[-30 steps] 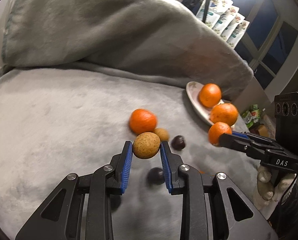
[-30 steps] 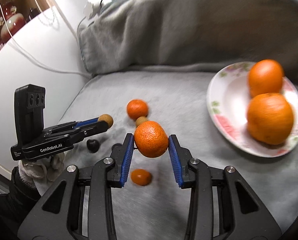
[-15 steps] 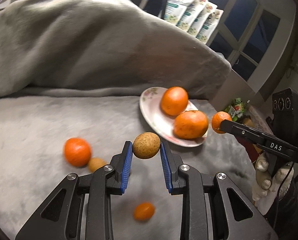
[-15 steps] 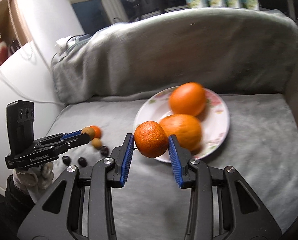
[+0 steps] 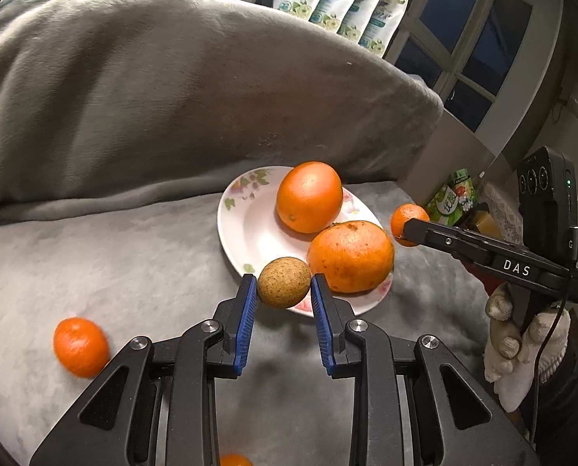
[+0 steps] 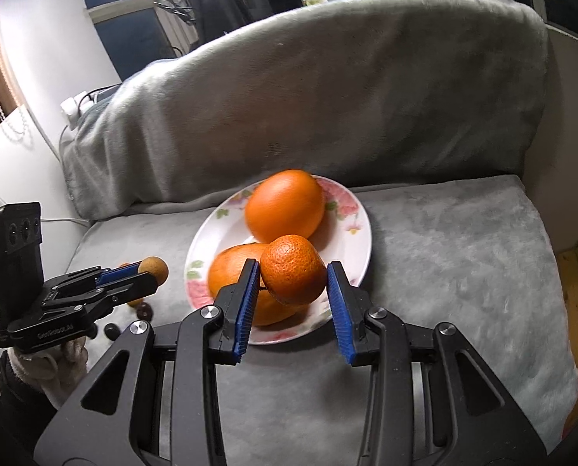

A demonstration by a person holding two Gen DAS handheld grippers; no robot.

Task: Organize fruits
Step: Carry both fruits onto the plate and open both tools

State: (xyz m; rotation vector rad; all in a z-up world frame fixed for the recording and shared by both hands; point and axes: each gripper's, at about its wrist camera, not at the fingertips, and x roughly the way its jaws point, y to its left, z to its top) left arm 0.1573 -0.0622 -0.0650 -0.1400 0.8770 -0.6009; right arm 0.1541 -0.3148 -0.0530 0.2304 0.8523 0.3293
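My left tool (image 5: 283, 294) grips the brown fruit (image 5: 284, 282), my right tool (image 6: 293, 298) the mandarin (image 6: 293, 275). I'd lower each onto the plate's (image 5: 237, 229) bare patch before opening.

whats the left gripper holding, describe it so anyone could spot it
Start at the floral plate on the grey blanket, which carries two big oranges. At its near rim, the left gripper pinches a small round fruit between blue pads. It is the only tan, rough, speckled one; every neighbour is smooth and bright orange.
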